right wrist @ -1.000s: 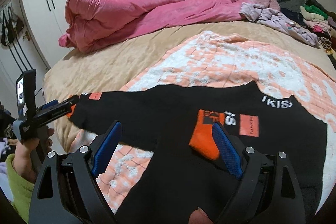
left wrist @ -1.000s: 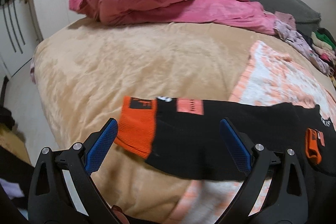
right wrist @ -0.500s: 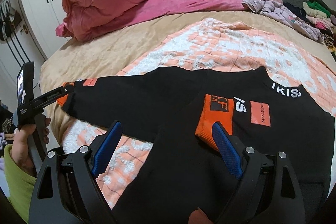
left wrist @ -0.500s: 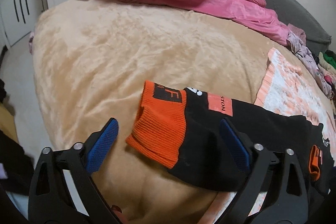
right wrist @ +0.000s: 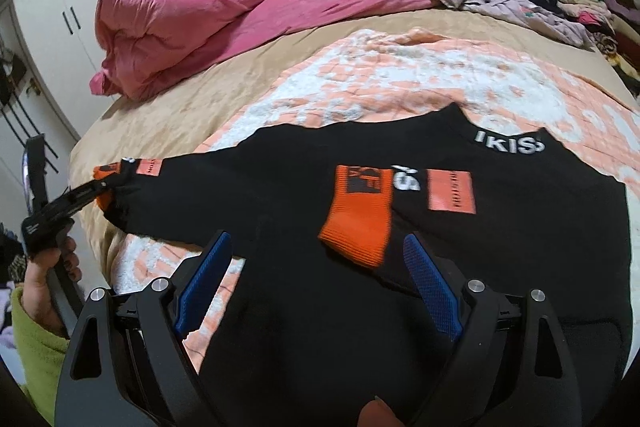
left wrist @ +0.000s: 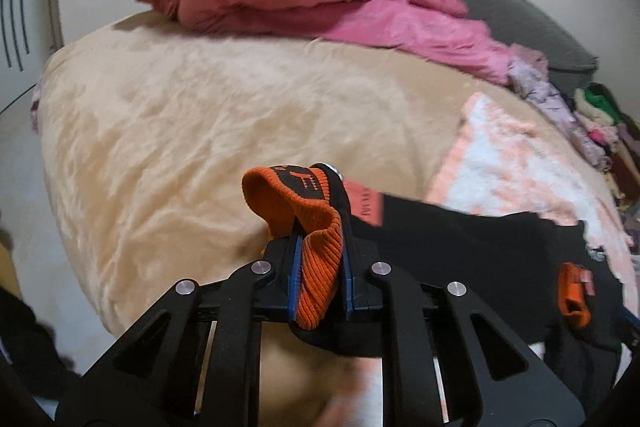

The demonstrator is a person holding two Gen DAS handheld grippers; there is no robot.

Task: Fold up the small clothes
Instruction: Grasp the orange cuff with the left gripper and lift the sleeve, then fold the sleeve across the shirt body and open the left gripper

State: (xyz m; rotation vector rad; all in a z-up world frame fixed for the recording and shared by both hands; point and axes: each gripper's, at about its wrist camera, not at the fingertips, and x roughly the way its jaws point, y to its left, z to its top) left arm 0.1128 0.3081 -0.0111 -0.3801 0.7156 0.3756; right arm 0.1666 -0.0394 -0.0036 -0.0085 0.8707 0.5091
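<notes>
At the bed's edge, your left hand-held gripper [left wrist: 319,267] pinched only the black sweater's ribbed orange cuff [left wrist: 308,223], which risked slipping free, while your right hand-held gripper [right wrist: 318,283] hovered wide open.

A black sweater [right wrist: 460,227] with orange ribbed cuffs lies spread flat across the bed, white lettering at its collar. One sleeve is folded over the chest, its cuff [right wrist: 358,217] lying flat; the other sleeve stretches sideways, its cuff [left wrist: 316,247] bunched and lifted
</notes>
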